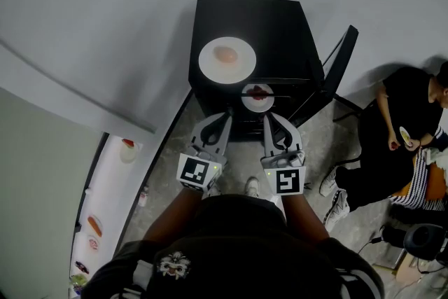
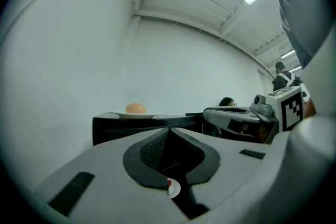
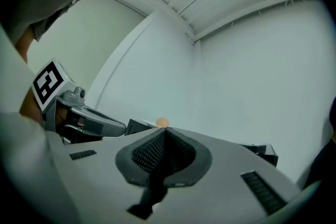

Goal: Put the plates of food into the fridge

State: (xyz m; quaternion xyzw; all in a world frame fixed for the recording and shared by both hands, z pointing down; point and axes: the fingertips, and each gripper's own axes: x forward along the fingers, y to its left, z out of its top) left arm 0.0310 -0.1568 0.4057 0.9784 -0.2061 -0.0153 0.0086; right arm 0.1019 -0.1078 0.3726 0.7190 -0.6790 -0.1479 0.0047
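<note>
Fridge (image 1: 280, 24) open, task partly done by the look of it.
Bench (image 1: 106, 182) at left has more food plates waiting. Big plate (image 1: 227, 58) sits on the fridge top, not inside. Small plate (image 1: 258, 97) looks shelved inside. Left gripper (image 1: 222, 117) and right gripper (image 1: 271, 120) fingers (image 3: 149, 155) are clenched and empty.

no readable words or numbers — only square markers (image 1: 197, 172) on the left gripper (image 1: 225, 115) and right gripper (image 1: 267, 116).
</note>
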